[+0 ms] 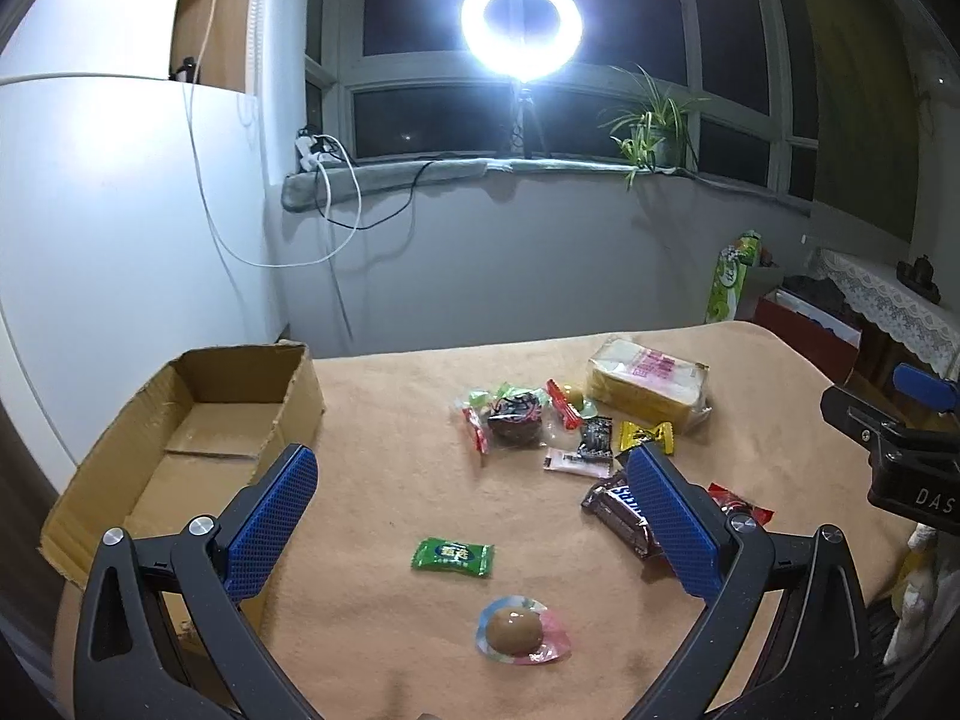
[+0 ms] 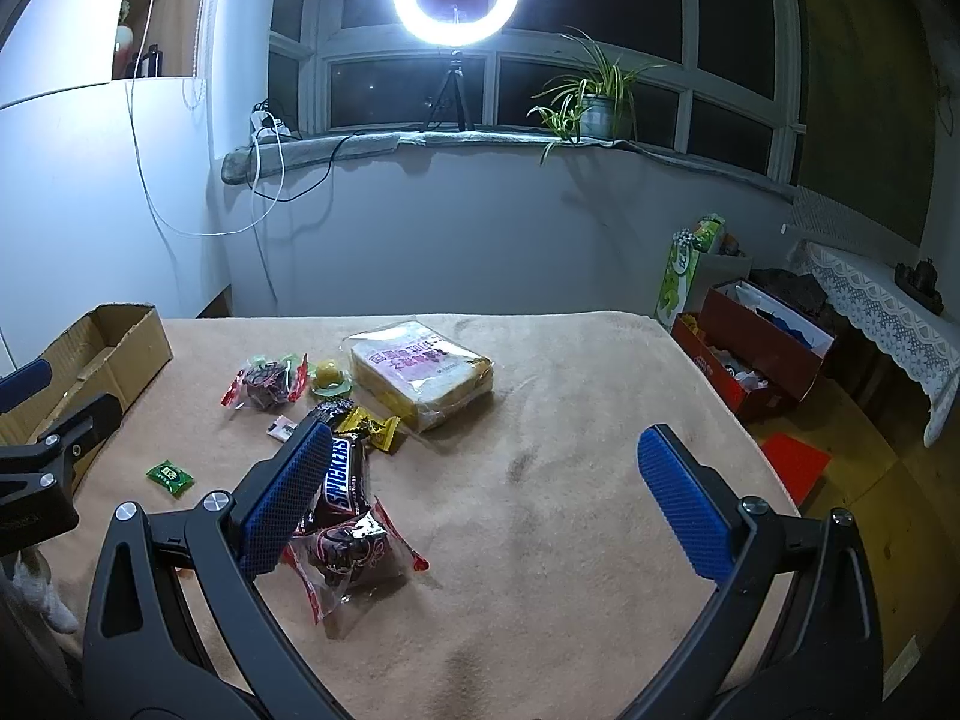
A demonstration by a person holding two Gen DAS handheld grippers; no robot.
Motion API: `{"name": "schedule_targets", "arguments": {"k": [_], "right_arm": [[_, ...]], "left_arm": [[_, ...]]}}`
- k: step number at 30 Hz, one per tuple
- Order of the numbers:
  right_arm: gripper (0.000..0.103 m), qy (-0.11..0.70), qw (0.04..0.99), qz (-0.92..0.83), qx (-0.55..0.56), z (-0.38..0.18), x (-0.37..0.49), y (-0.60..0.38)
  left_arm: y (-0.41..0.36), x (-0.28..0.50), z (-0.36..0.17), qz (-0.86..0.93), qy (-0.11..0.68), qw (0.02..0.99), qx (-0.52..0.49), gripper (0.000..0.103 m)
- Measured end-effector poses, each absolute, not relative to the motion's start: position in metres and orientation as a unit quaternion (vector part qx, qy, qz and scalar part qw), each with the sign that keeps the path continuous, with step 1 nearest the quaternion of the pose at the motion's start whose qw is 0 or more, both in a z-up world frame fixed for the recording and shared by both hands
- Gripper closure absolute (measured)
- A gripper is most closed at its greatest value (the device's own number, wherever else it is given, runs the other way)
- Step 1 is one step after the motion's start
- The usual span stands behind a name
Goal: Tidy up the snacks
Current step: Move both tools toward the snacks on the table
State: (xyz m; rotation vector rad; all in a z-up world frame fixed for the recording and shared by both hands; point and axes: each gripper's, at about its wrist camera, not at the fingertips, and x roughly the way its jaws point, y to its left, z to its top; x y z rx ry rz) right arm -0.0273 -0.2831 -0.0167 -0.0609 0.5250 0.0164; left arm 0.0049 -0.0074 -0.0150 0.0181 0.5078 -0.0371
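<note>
Sorting not yet begun, by the look of it. The cardboard box [image 1: 198,420], beyond the left gripper's [image 1: 474,516] left finger, shows a bare floor. Both the left and the right gripper [image 2: 486,504] stand spread wide, holding nothing. Green candy [image 1: 453,558] and wrapped egg [image 1: 519,630] lie between the left jaws; the Snickers bar [image 2: 342,474] and bread pack [image 2: 420,378] lie loose near the right gripper's left finger.

Both tools stood spread to their widest, nothing caught between the blue-padded fingers [image 1: 270,516]. The left tool [image 1: 474,516] hung tilted downward above the surface. The right tool [image 2: 486,492] sat beside it at what appeared a similar downward slant, its dark frame showing at the right edge of the left wrist view. Neither touched anything.
</note>
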Motion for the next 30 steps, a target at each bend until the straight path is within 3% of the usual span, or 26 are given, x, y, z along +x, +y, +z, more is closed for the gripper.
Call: {"name": "schedule_targets", "arguments": {"k": [30], "right_arm": [[0.0, 0.314, 0.946, 0.074, -0.024, -0.033, -0.026, -0.276]], "left_arm": [[0.01, 0.007, -0.038, -0.022, 0.281, 0.959, -0.025, 0.0]]}}
